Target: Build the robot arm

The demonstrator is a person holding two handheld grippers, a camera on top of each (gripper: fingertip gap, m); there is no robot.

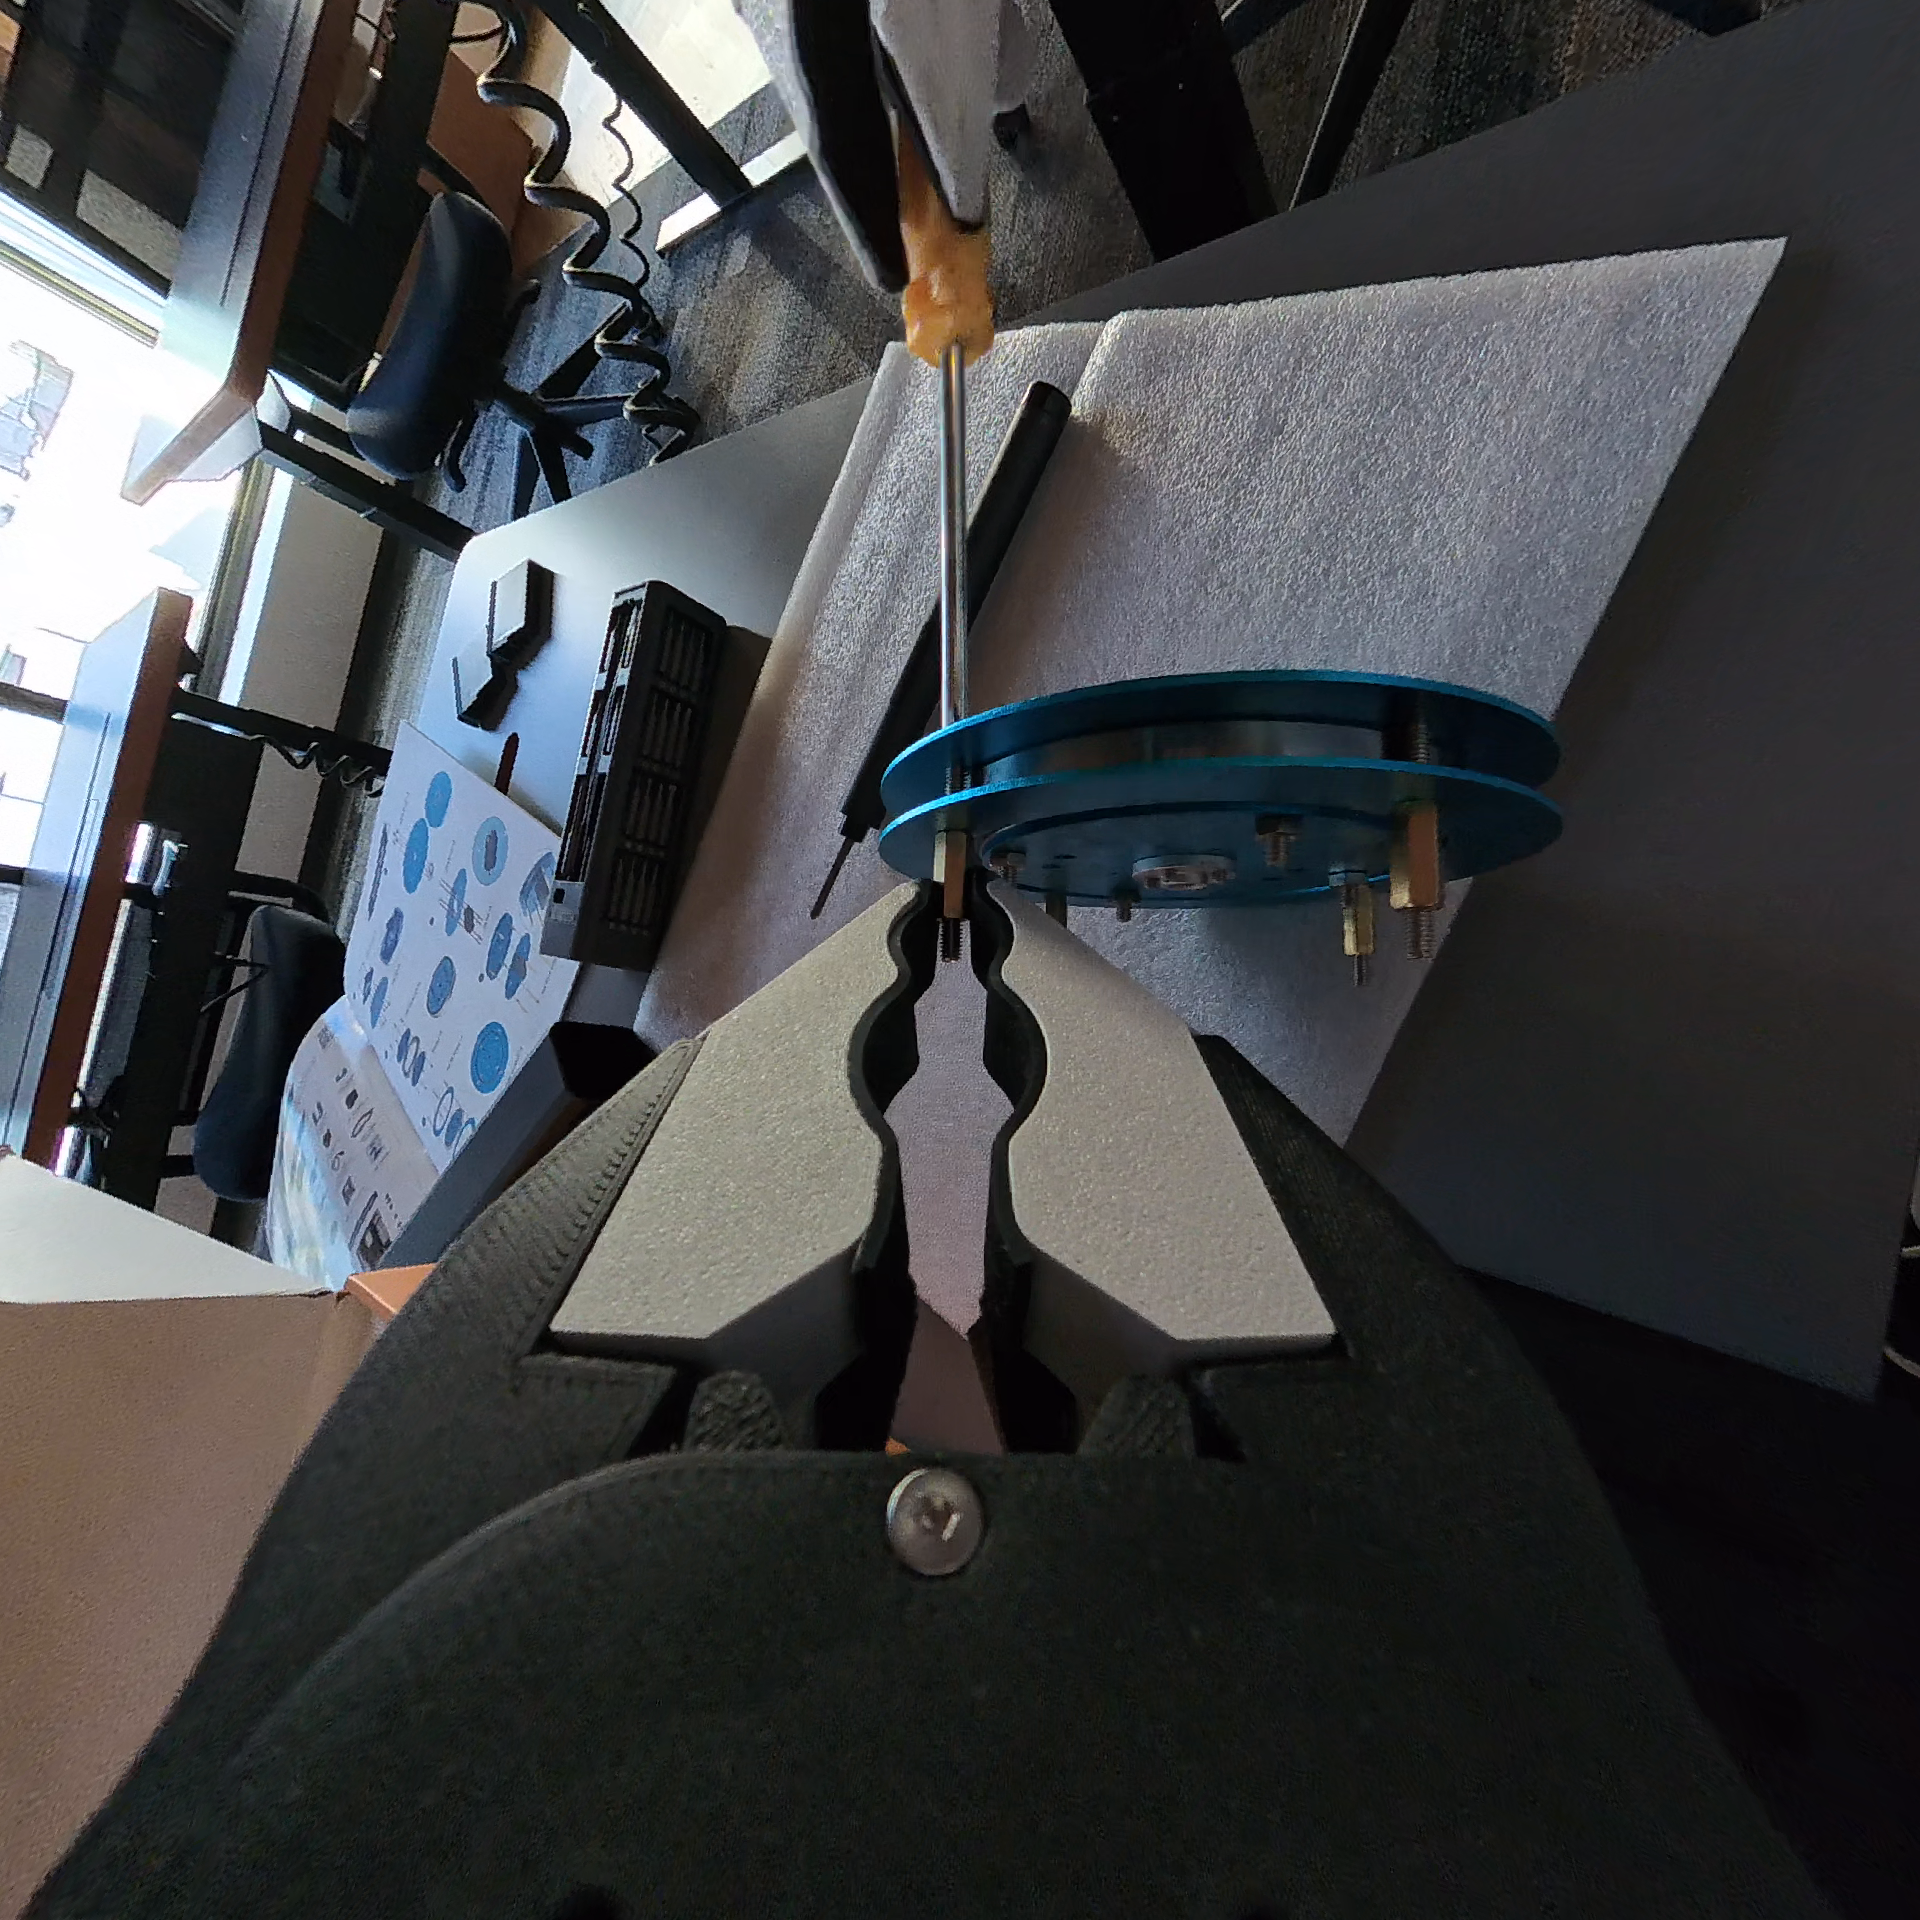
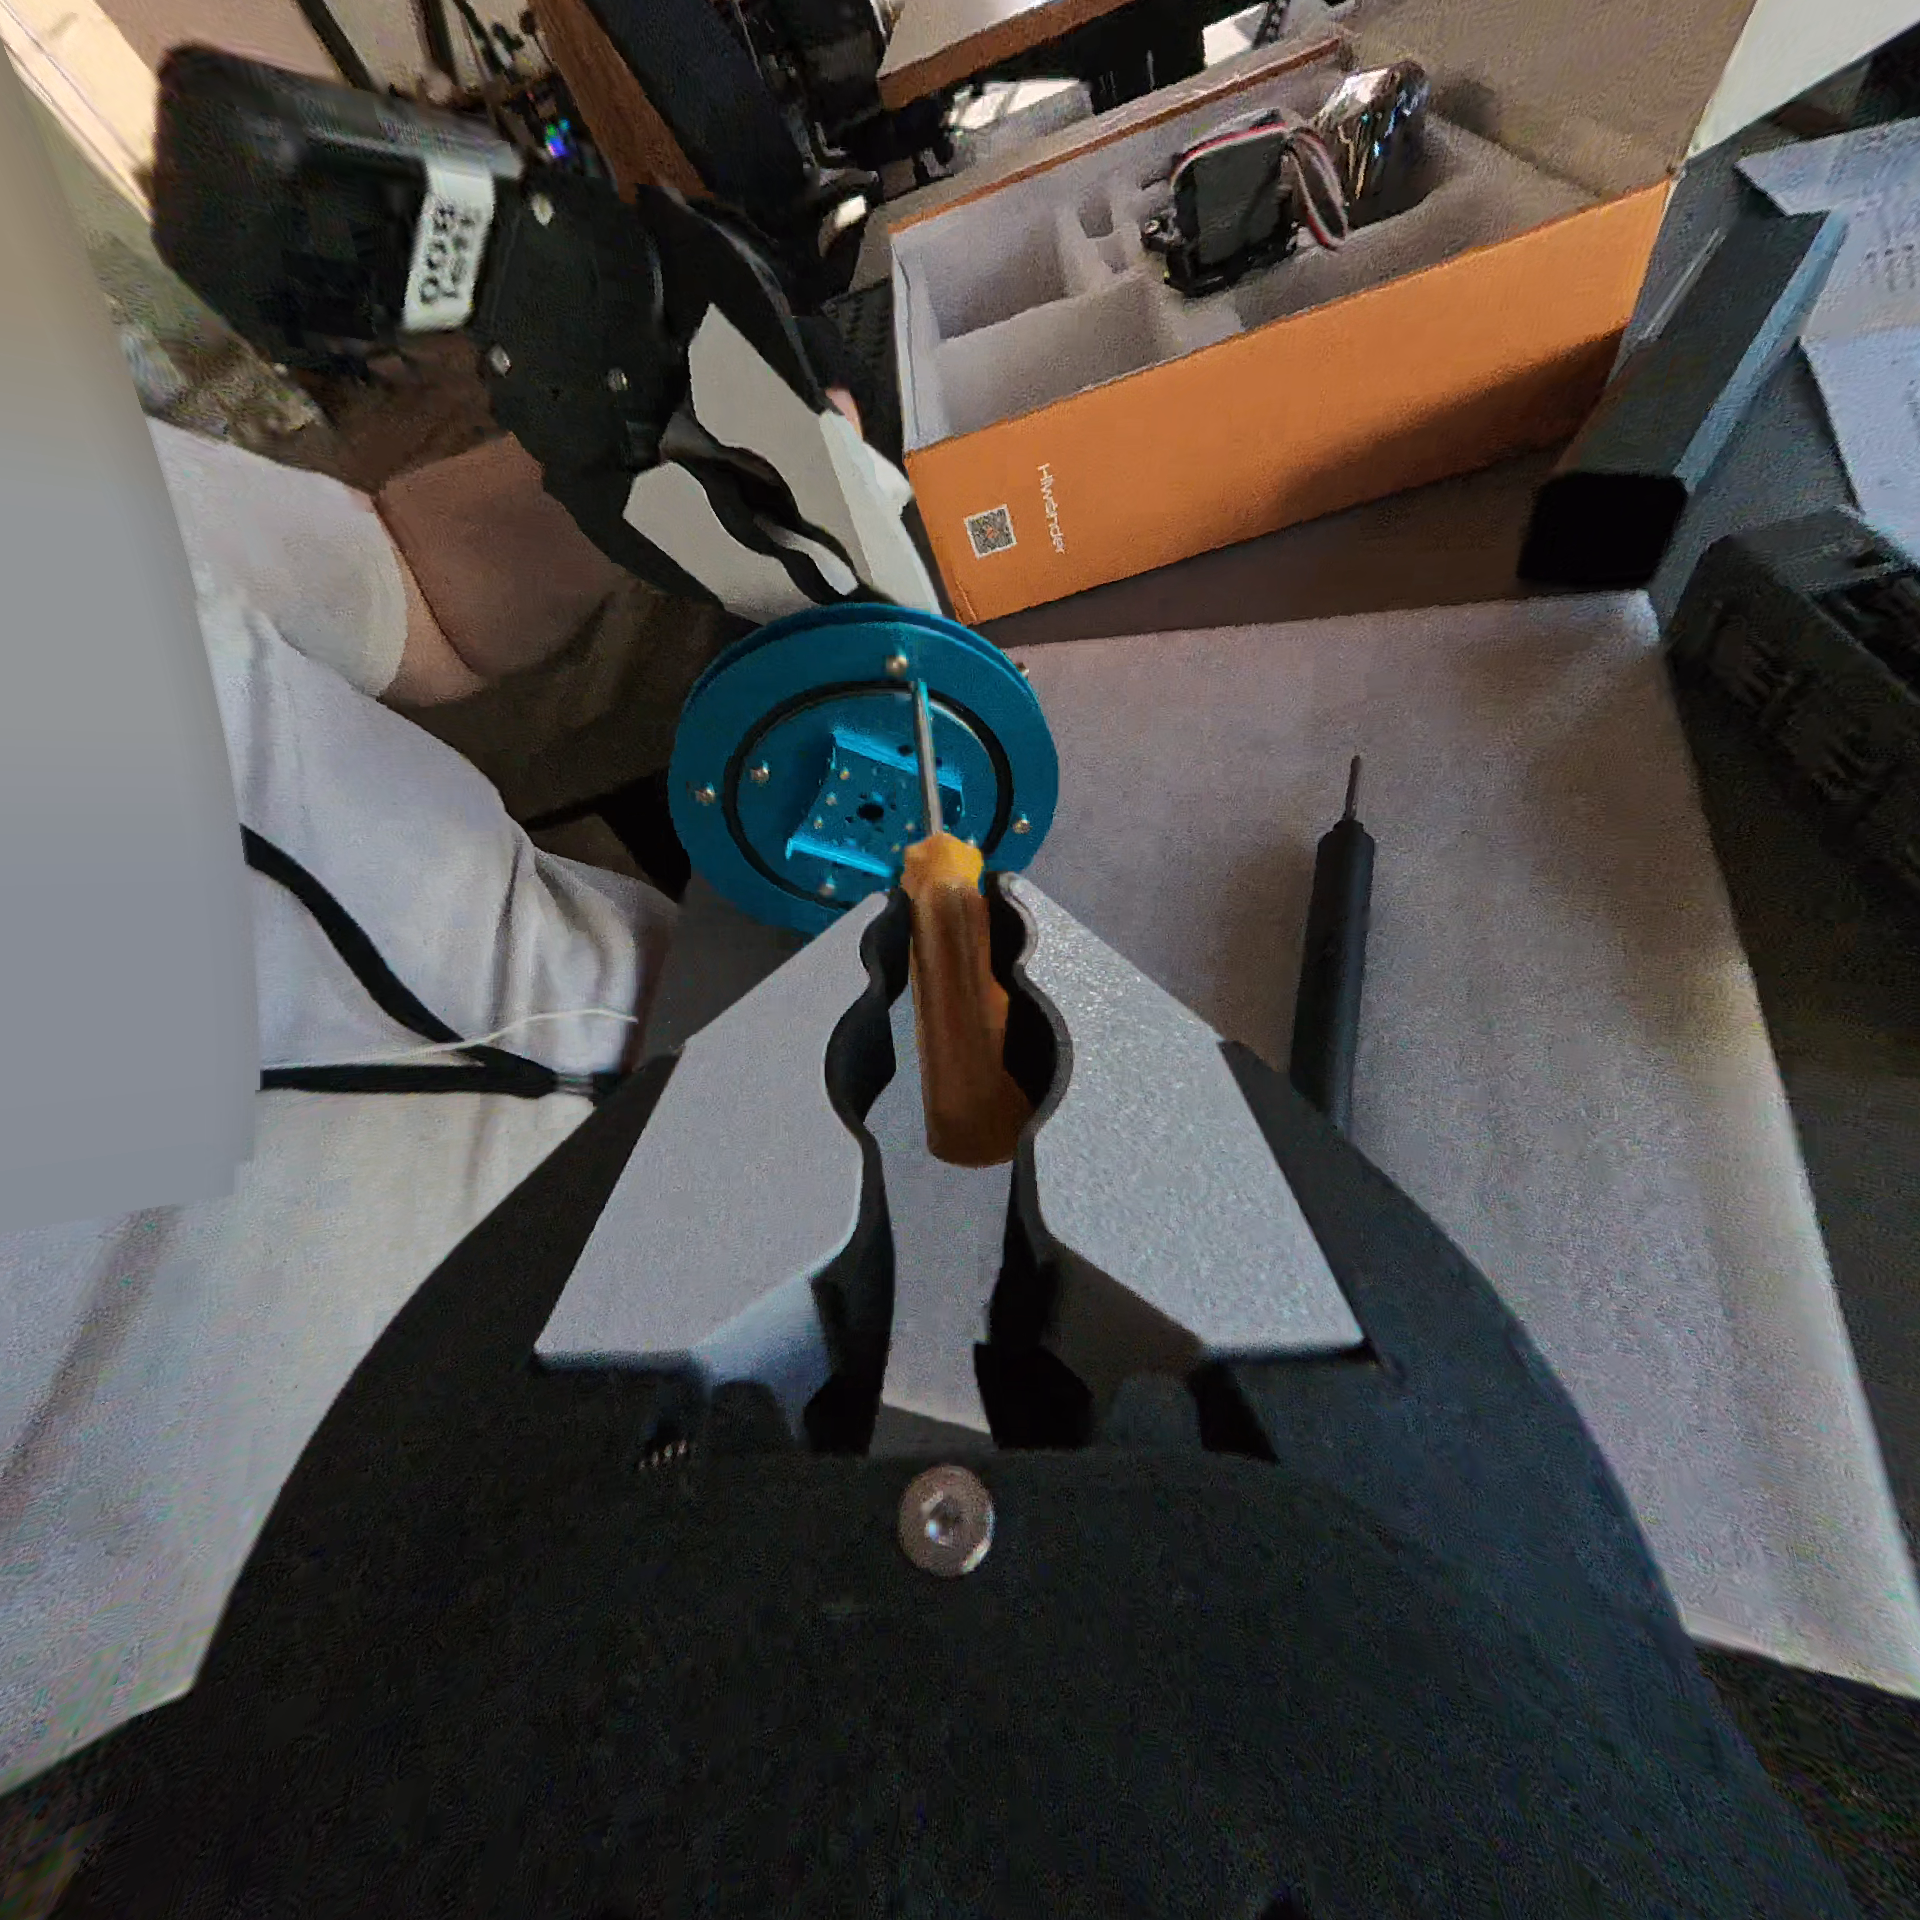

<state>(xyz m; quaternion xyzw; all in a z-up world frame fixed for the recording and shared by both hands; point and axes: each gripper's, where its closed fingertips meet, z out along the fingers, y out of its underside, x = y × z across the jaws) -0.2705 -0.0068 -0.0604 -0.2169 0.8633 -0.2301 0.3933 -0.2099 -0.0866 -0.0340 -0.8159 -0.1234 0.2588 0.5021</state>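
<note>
1. The left gripper (image 1: pixel 954 902), grey wavy-edged fingers on a black body, is closed to a narrow gap at the tips, which clamp a small brass hex standoff with a threaded stud (image 1: pixel 951 896) projecting from the underside of the blue assembly.
2. The right gripper (image 2: pixel 943 896) is closed on the amber plastic handle of a screwdriver (image 2: pixel 961 1023); the handle lies between the fingers and pokes out past their tips.
3. The blue anodised metal assembly of two stacked round plates (image 1: pixel 1226 790) hangs off the foam, held up only at the clamped standoff. In the right wrist view its face shows a blue bracket inside a black ring.
4. The screwdriver's thin steel shaft (image 1: pixel 953 540) reaches down to the upper plate's rim, directly above the clamped standoff; the tip meets a screw near the rim (image 2: pixel 898 662).
5. A slim black precision driver (image 2: pixel 1335 935) lies loose on the white foam sheet (image 2: pixel 1507 935), beside the assembly.
6. Farther off: a black bit case (image 1: pixel 634 779), a printed instruction sheet with blue diagrams (image 1: pixel 447 894), and an open orange cardboard box with a grey foam insert (image 2: pixel 1247 436).
</note>
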